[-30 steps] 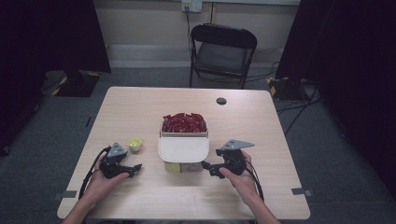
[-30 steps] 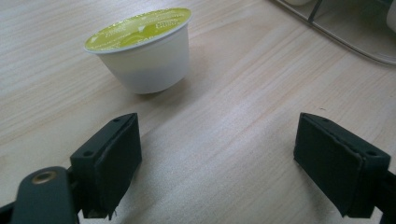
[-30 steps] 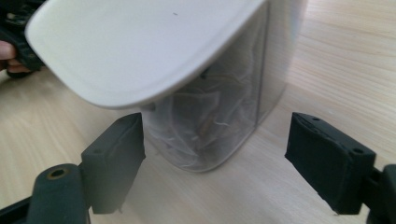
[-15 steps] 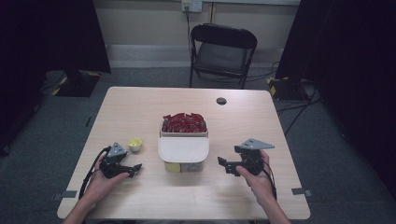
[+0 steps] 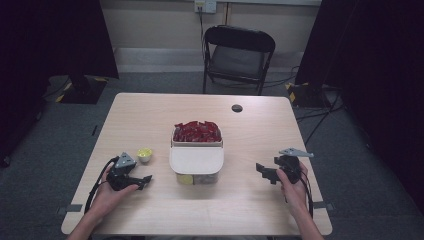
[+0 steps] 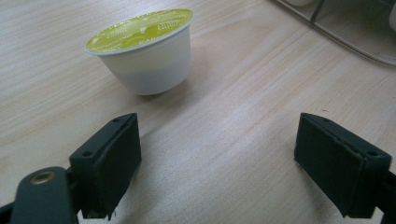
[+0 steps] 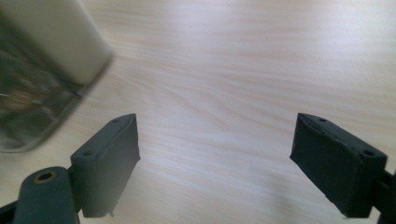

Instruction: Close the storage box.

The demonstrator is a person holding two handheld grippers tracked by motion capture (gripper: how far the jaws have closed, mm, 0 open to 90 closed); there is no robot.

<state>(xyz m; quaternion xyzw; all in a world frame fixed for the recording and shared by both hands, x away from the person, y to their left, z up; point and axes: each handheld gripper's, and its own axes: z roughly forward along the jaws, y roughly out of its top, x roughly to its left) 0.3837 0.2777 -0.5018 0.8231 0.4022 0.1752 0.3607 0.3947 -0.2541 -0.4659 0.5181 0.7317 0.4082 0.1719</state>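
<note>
A small white cup with a yellow-green foil lid [image 5: 144, 155] stands on the table just beyond my left gripper [image 5: 145, 180]. In the left gripper view the cup [image 6: 144, 51] sits ahead and left of the wide-open jaws of that gripper [image 6: 219, 163], untouched. A clear container with a white lid [image 5: 196, 161] stands mid-table, with a tub of red packets [image 5: 196, 132] right behind it. My right gripper [image 5: 263, 172] points left at the container from well off to its right. Its jaws have just been opening and hold nothing. The right gripper view has the blurred container [image 7: 42, 60] at its left.
The wooden table [image 5: 250, 210] has a small black round disc [image 5: 237, 108] near its far edge. A black folding chair [image 5: 239, 52] stands behind the table. A corner of the clear container [image 6: 355, 28] lies at the top right of the left gripper view.
My right hand has drawn away from the lidded container and now rests near the table's right side. The left hand and the cup have stayed put.
</note>
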